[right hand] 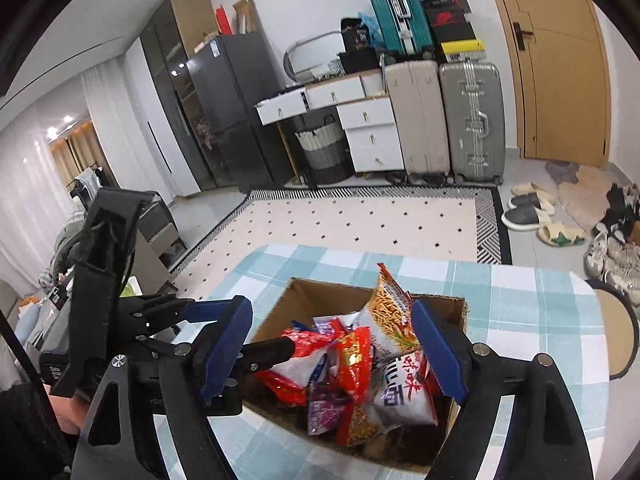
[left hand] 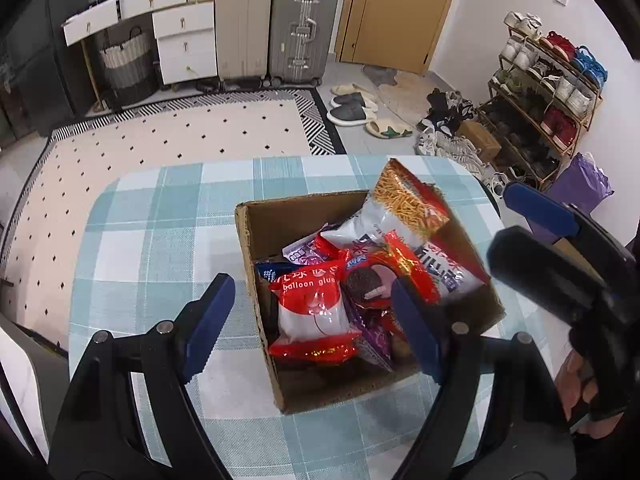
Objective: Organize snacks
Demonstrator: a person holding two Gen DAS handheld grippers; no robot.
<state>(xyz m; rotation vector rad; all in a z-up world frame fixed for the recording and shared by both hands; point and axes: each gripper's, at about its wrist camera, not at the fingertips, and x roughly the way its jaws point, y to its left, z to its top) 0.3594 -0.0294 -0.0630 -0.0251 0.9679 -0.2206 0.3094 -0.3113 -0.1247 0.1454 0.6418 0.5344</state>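
Two grippers, yours: left gripper (left hand: 316,328) and right gripper (right hand: 336,348), both spread wide, grasping nothing, above cardboard box (left hand: 256,264) of snack packets (left hand: 312,312).

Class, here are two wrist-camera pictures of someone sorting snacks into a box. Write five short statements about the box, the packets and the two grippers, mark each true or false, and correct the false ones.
1. The cardboard box stands on a checked tablecloth. True.
2. The box is empty. False: it holds several snack packets.
3. The left gripper is open and holds nothing. True.
4. The noodle-snack bag lies flat on the table beside the box. False: it is in the box, its top sticking up above the rim.
5. The right gripper is shut on a packet. False: its jaws stand open above the box.
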